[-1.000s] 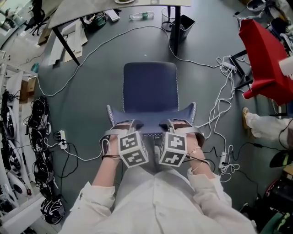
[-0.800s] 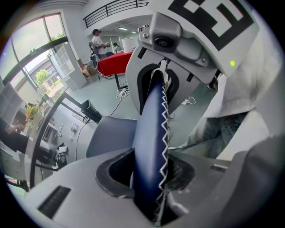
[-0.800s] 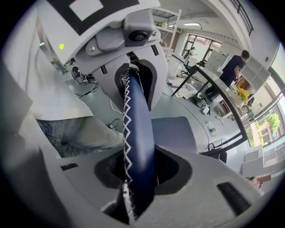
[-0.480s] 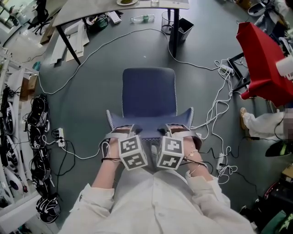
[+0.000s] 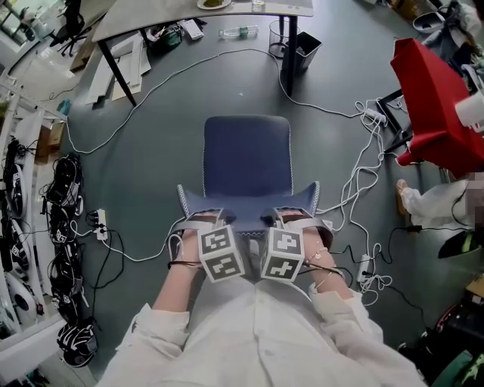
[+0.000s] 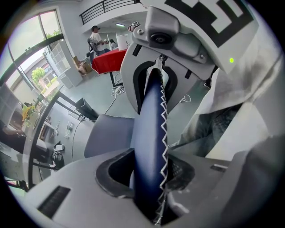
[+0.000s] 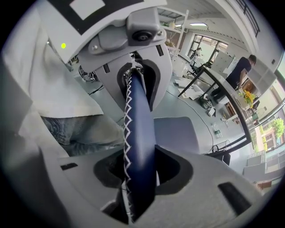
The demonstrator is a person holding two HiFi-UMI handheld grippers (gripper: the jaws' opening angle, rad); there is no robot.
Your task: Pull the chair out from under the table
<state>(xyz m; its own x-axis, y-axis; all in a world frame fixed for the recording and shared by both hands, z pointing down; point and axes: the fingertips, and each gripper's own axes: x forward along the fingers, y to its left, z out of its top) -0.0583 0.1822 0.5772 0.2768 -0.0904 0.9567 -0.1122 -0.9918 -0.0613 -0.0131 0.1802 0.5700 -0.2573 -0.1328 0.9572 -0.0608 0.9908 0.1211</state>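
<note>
The chair (image 5: 246,155) has a dark blue seat and stands on the grey floor, out from under the table (image 5: 151,19) at the top. Its backrest top edge (image 5: 249,204), blue with white zigzag stitching, faces me. My left gripper (image 5: 208,219) is shut on the left part of that edge, my right gripper (image 5: 291,218) on the right part. In the left gripper view the backrest edge (image 6: 149,142) runs between the jaws of the left gripper (image 6: 149,178), pinched. The right gripper view shows the same edge (image 7: 139,142) clamped in the right gripper (image 7: 139,178).
White cables loop across the floor around the chair. A black bin (image 5: 304,45) and a wire basket (image 5: 278,32) stand by the table leg (image 5: 287,60). A red chair (image 5: 435,106) and a person's foot (image 5: 423,204) are at the right. Cable racks (image 5: 30,227) line the left.
Both grippers, still clamped on the backrest, have drawn the chair a little farther from the table, toward me. The gap between seat and table legs has grown.
</note>
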